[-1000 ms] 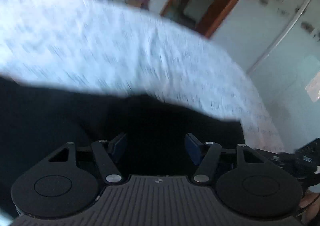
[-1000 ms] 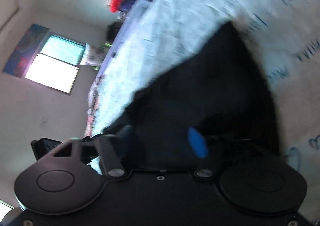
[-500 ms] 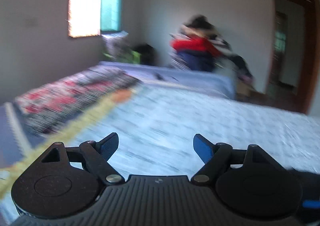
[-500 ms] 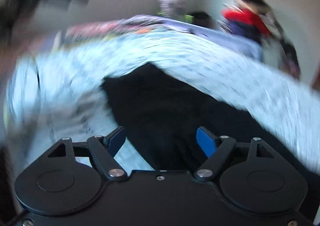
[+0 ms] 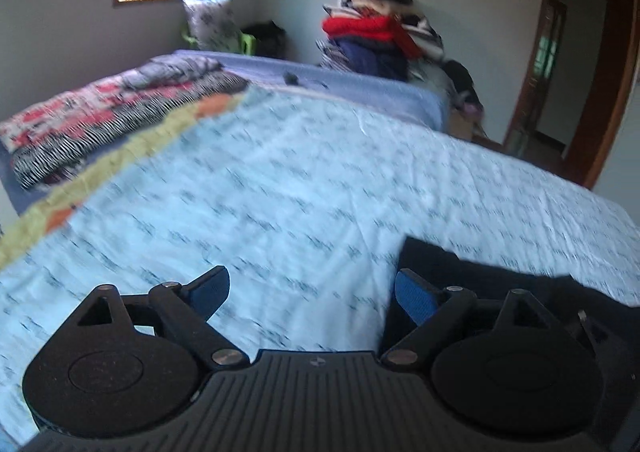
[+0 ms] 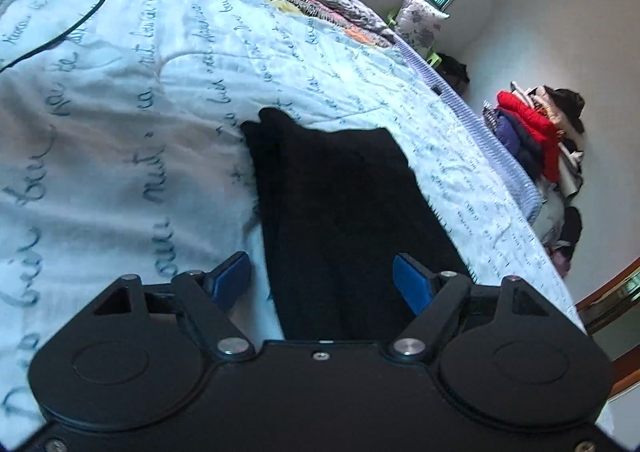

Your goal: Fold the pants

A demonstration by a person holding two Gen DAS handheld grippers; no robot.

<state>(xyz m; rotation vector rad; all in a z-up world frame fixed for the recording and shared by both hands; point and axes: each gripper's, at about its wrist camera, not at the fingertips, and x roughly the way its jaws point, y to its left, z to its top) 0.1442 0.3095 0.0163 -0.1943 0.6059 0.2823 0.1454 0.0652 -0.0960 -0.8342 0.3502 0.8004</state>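
Lying folded flat on the bed sheet point(image 6: 120, 112), black pants point(image 6: 340, 204) look finished; right gripper point(image 6: 322, 278) and left gripper point(image 5: 312, 292) jaws released, holding nothing.

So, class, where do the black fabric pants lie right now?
In the right wrist view, the black fabric pants lie centrally on the pale script-printed bedspread, ahead of the open right gripper.

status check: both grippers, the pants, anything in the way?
Left gripper open, empty. Right gripper open, empty, over black fabric pants, folded on the light blue script-print bedspread. Thin black cable off left, apart.
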